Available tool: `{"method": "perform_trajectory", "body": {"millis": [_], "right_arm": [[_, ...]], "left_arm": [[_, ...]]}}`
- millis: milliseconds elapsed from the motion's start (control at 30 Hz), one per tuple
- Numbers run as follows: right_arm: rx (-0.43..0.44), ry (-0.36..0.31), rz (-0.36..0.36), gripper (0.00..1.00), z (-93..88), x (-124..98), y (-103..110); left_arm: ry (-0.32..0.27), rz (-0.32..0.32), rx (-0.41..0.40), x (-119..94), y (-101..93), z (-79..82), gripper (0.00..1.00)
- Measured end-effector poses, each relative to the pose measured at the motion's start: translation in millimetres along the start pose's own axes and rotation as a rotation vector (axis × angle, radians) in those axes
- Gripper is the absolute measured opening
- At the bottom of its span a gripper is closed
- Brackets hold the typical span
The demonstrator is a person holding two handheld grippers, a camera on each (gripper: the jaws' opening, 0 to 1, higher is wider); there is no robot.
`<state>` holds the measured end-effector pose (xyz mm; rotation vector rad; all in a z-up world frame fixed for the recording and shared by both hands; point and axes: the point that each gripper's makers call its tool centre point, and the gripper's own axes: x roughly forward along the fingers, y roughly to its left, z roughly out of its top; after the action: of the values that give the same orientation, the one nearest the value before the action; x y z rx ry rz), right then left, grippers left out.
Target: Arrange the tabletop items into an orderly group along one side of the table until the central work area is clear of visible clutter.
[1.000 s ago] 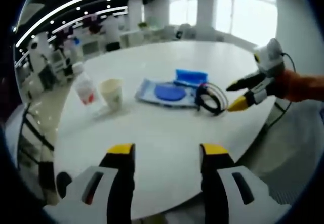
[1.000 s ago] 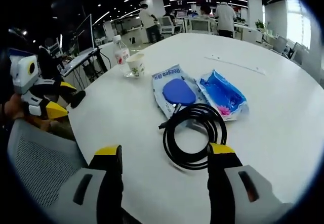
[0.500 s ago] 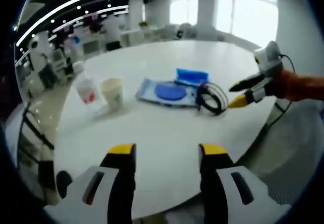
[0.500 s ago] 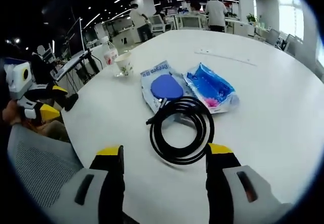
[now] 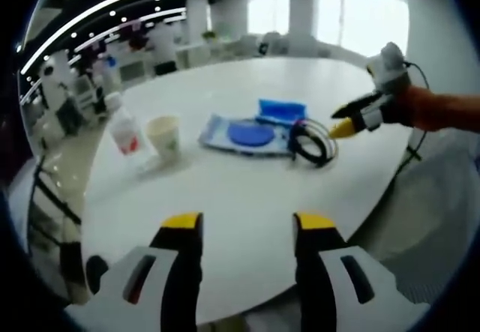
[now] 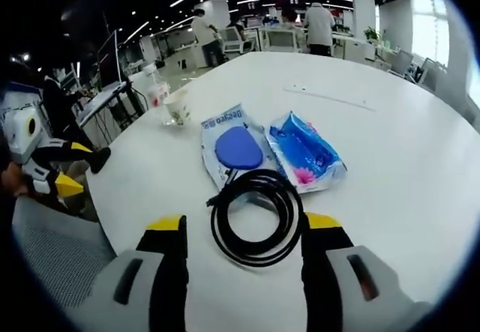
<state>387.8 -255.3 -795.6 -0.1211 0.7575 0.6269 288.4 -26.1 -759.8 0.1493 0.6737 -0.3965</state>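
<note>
A coiled black cable (image 6: 253,216) lies on the round white table (image 6: 390,160), directly ahead of my open right gripper (image 6: 242,223), whose yellow-tipped jaws flank its near edge. Beyond it lie a wet-wipe pack with a blue lid (image 6: 234,149) and a blue packet (image 6: 304,151); farther off stand a paper cup (image 6: 177,107) and a plastic bottle (image 6: 155,91). My left gripper (image 5: 244,223) is open over the near table edge, well short of the cup (image 5: 166,136), bottle (image 5: 124,130), wipe pack (image 5: 244,135), blue packet (image 5: 283,111) and cable (image 5: 313,143). The right gripper (image 5: 358,116) enters the left gripper view beside the cable.
A grey mesh chair (image 6: 52,253) stands by the table's near-left edge in the right gripper view. The left gripper (image 6: 46,168) appears there too. Desks, monitors and standing people (image 6: 319,25) fill the office behind. A thin white strip (image 6: 328,96) lies on the far table.
My right gripper has advanced toward the cable, which now sits lower and closer between its jaws. In the left gripper view the right gripper has risen and moved nearer the cable. Table items are unmoved.
</note>
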Motion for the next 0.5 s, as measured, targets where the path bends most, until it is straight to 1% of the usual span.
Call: {"method": "perform_trajectory", "body": {"millis": [133, 233, 333, 500], "right_arm": [[0.033, -0.007, -0.019, 0.57, 2.0, -0.3, -11.5], [0.053, -0.013, -0.022, 0.56, 4.2, 1.1, -16.2], [0.062, -0.009, -0.026, 0.57, 6.8, 7.0, -22.4], [0.064, -0.017, -0.016, 0.57, 20.0, 15.8, -25.5]], "left_arm": [[-0.002, 0.005, -0.004, -0.3, 1.3, 0.4, 0.45], [-0.002, 0.004, -0.004, -0.2, 1.2, 0.2, 0.45], [0.000, 0.005, 0.006, 0.2, 1.0, 0.0, 0.45], [-0.009, 0.013, 0.009, -0.8, 2.8, 1.3, 0.48]]}}
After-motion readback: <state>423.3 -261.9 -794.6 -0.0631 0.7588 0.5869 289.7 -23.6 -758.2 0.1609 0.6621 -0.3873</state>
